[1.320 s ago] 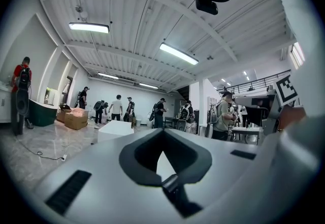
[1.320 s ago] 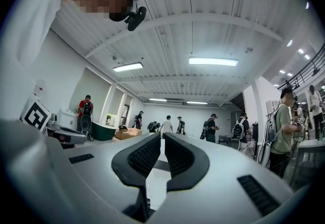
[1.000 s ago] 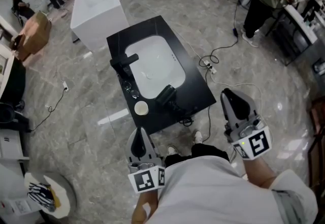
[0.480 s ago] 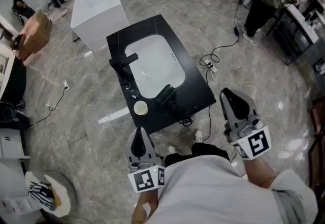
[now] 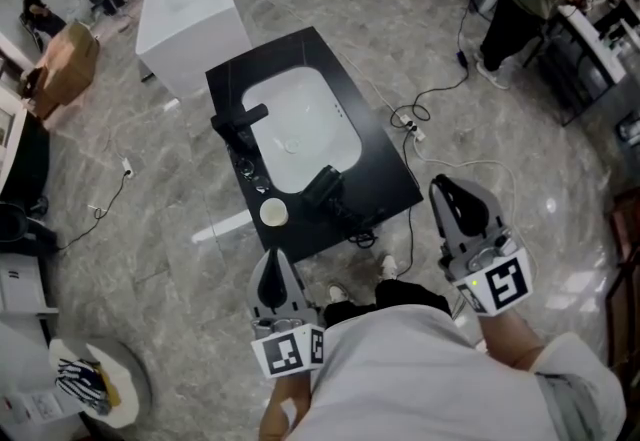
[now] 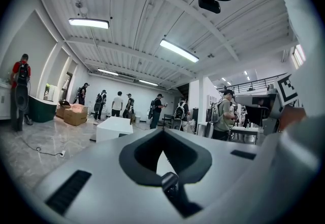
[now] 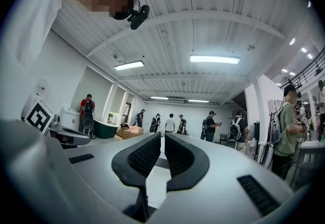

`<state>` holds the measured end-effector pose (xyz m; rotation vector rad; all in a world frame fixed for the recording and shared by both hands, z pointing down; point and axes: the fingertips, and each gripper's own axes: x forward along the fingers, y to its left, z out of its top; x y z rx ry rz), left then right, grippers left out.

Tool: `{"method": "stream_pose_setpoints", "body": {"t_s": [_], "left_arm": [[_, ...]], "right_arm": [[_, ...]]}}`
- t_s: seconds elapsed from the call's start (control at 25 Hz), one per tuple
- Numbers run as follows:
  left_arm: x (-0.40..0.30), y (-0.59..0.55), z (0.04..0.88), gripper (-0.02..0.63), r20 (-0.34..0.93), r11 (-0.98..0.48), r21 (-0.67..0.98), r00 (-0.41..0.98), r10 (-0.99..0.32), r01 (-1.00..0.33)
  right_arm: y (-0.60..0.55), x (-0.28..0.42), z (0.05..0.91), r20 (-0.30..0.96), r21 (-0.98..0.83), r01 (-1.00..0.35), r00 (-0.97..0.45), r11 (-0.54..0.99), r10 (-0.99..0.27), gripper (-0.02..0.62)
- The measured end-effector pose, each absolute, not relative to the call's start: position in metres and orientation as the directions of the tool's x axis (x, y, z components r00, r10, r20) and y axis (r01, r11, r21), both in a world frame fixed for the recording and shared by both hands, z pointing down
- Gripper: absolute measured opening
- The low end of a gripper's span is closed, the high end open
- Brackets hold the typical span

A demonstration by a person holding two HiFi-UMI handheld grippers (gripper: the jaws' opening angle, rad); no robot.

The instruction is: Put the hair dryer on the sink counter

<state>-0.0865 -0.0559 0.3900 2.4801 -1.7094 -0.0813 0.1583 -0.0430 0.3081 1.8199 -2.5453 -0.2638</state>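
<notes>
Hair dryer [image 5: 325, 189] lies on the black worktop [image 5: 385, 169] at centre frame, against the lower edge of the white basin [image 5: 300, 129] and just right of a pale round cup [image 5: 273, 213] — its cord [image 5: 362, 229] runs to the worktop's near edge. I hold my left claw [image 5: 271, 267] and right claw [image 5: 450, 191] low in the frame, well apart from it — both clenched on nothing.
</notes>
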Motion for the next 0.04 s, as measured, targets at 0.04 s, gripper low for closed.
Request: {"method": "stream_pose_setpoints", "body": {"t_s": [0.04], "left_arm": [[-0.086, -0.0558, 0.3902, 0.002, 0.029, -0.351, 0.137, 0.358, -0.933, -0.926]], "right_arm": [[-0.0427, 0.1583, 0.3086, -0.092, 0.142, -0.938, -0.329, 0.315, -0.94, 0.048]]}}
